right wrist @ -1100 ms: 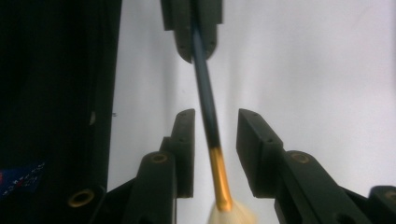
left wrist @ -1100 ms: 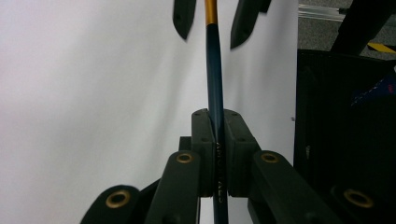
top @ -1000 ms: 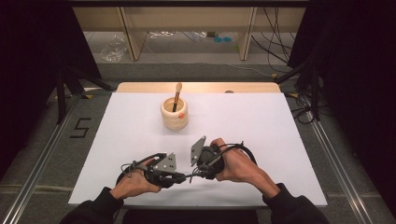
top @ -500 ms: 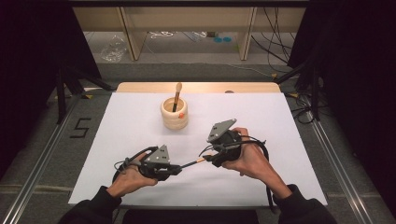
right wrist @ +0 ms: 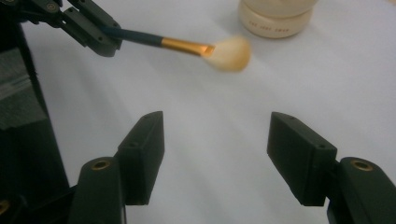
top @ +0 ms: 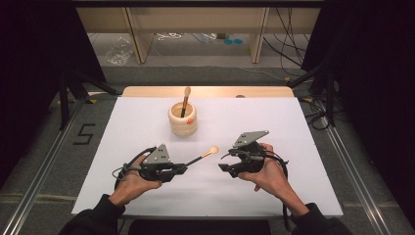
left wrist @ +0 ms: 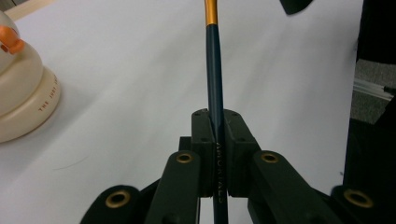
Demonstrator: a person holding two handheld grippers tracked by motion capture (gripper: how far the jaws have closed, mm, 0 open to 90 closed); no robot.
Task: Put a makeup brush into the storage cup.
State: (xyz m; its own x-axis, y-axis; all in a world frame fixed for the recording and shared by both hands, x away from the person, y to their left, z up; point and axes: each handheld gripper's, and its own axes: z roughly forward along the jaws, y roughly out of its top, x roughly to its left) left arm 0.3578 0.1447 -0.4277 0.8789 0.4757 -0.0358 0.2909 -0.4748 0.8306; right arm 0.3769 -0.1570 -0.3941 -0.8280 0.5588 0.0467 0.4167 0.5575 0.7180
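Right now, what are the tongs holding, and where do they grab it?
The left tongs clamp a dark-blue-handled makeup brush with a gold collar by its handle. The right tongs, jaws just opened, hold nothing.

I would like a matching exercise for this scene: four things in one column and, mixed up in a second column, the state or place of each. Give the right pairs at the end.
Things:
1. left tongs
2. right tongs
3. makeup brush
4. wooden holder

States or places:
a. stands on the white table with another brush in it
b. open, nothing between the jaws
c. shut on a dark handle
d. held off the table, soft head pointing to the other tongs

Pairs: 1-c, 2-b, 3-d, 4-a
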